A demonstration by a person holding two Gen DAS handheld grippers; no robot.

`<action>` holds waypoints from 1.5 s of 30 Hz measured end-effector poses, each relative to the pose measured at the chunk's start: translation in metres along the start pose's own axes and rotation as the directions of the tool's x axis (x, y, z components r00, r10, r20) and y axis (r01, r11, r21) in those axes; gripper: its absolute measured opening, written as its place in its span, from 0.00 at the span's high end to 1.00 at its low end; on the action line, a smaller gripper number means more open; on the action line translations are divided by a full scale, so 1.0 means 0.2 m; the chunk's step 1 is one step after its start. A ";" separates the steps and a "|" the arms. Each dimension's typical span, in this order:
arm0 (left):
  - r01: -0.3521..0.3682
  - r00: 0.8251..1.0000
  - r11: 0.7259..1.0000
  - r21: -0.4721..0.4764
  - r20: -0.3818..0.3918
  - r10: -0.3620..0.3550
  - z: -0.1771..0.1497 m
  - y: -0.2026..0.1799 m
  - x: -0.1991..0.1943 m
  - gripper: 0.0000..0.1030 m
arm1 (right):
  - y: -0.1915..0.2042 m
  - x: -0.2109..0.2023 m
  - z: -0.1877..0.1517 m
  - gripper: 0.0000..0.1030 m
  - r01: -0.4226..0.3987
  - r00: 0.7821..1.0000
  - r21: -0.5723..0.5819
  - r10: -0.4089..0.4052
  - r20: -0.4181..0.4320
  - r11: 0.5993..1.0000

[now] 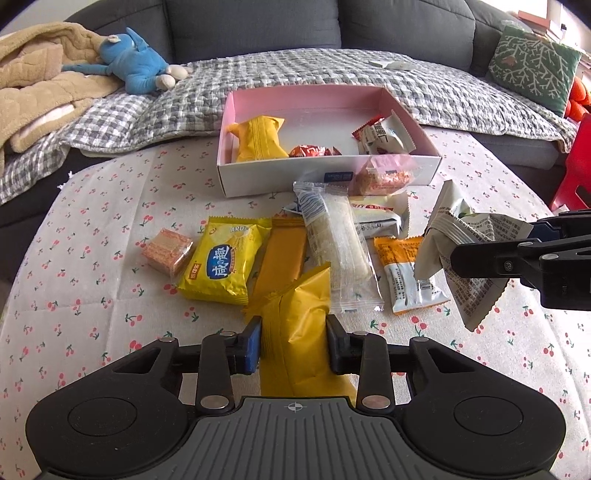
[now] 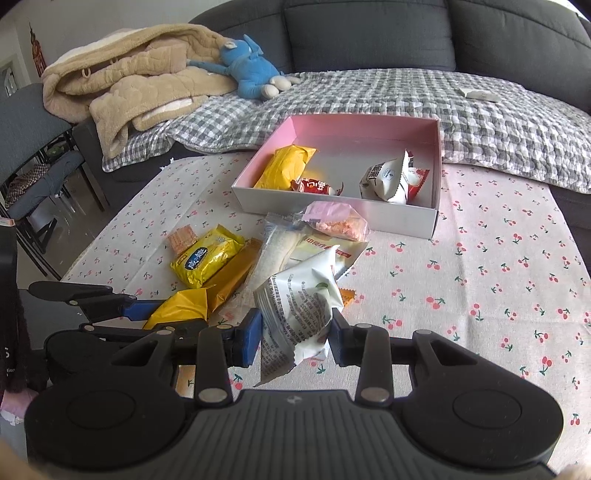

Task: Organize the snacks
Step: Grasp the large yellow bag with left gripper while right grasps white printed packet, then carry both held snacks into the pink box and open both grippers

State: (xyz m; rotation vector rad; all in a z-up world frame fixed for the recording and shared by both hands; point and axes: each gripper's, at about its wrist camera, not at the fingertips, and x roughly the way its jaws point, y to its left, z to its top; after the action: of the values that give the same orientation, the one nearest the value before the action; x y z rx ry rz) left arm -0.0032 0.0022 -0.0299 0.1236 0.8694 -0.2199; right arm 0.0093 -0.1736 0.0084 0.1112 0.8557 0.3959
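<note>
clamped between the pads of the left gripper: a plain yellow packet, pinched across its middle, its far end lying against the heap of snacks on the cherry-print tablecloth. pinched likewise in the right gripper: a white packet with small print, crumpled, lifted clear of the cloth and tilted. neither claw spread wide; both narrowed onto their wrappers.

just beyond the yellow packet, in the heap: a yellow biscuit pack with blue lettering, an orange bar touching its right side, a long clear-wrapped white bar overlapping the orange one, an orange-and-white sachet to the right, and a clear-wrapped wafer square just left of the biscuit pack.

behind the heap: a pink-lined box, open-topped, holding a yellow packet at its left end, a red-orange candy in the middle and a white-and-red packet at the right. leaning on the box's near wall: a small pink-topped bag of crumbly pieces.

seen only from the left wrist: the right gripper's fingers side-on with the white packet hanging from them, a green patterned cushion, and something red at the right edge, possibly a stool, too cropped to be sure.

seen only from the right wrist: the left gripper from the side at lower left, blue pads closed on yellow wrapper, and a dark chair beside the table.

common to both: a grey sofa, a checked quilt, a beige blanket and a blue plush toy.
</note>
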 end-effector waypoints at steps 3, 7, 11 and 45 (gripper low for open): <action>0.015 1.000 1.000 -0.015 0.020 -0.015 0.02 0.01 -0.03 0.69 | -0.01 -0.01 0.02 0.67 0.008 1.000 0.011 -0.008 0.013 1.000; 0.024 0.998 0.999 -0.027 0.061 -0.022 0.08 0.01 -0.07 0.69 | -0.05 -0.04 0.07 0.67 0.020 0.999 0.044 -0.022 0.041 0.999; 0.029 0.994 0.998 -0.048 0.102 -0.024 0.15 0.02 -0.09 0.69 | -0.08 -0.07 0.12 0.66 0.025 0.997 0.076 -0.031 0.076 0.997; 0.026 0.991 0.991 -0.131 0.137 -0.008 1.01 -0.05 0.67 0.69 | -0.61 0.38 0.61 0.66 -0.048 0.979 0.238 -0.002 0.203 0.970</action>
State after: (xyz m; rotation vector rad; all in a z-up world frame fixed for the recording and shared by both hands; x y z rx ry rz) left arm 0.2286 -0.0672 -0.0032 -0.0227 0.7471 -0.1842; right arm 0.1819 -0.2498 0.0020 0.3813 0.6995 0.2949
